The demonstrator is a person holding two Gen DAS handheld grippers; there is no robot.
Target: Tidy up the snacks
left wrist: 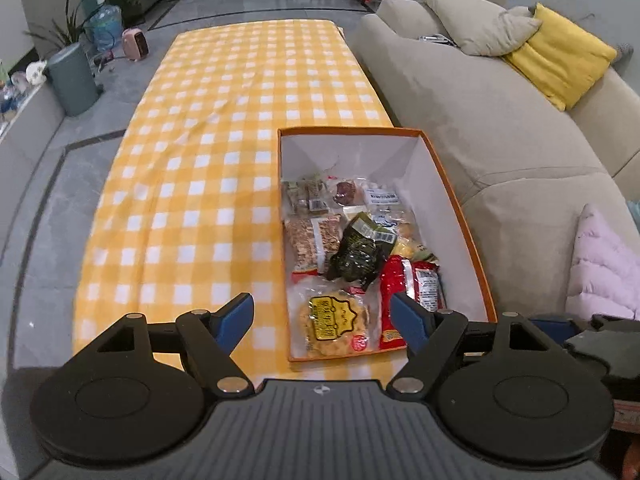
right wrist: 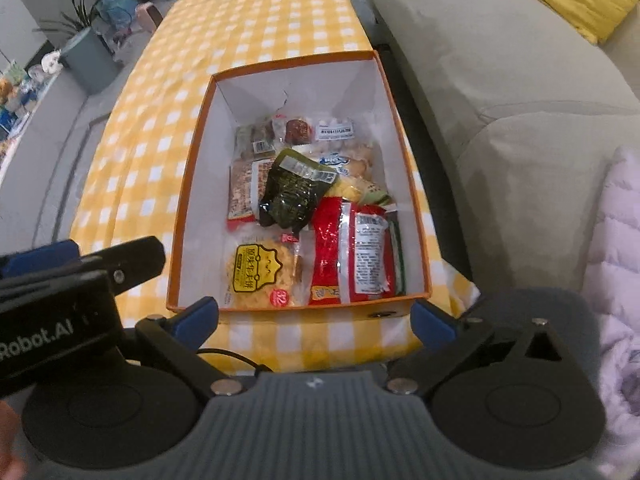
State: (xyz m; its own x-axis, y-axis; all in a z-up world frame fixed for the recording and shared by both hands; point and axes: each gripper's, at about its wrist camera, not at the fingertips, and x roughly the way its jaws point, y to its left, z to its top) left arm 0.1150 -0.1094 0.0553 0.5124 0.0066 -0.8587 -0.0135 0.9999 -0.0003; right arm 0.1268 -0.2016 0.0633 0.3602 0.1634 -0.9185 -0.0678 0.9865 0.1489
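An orange box with white walls sits on the yellow checked tablecloth near the sofa side and holds several snack packets. Among them are a dark green packet, a red packet and a round cracker pack with a yellow label. My left gripper hangs open above the box's near left corner, nothing between its blue pads. Just short of the box's near edge, my right gripper is wide open and empty.
A beige sofa with yellow and grey cushions runs along the table's right side. A pink padded garment lies at the near right. The tablecloth stretches away to the left of the box. A grey bin and plants stand far left.
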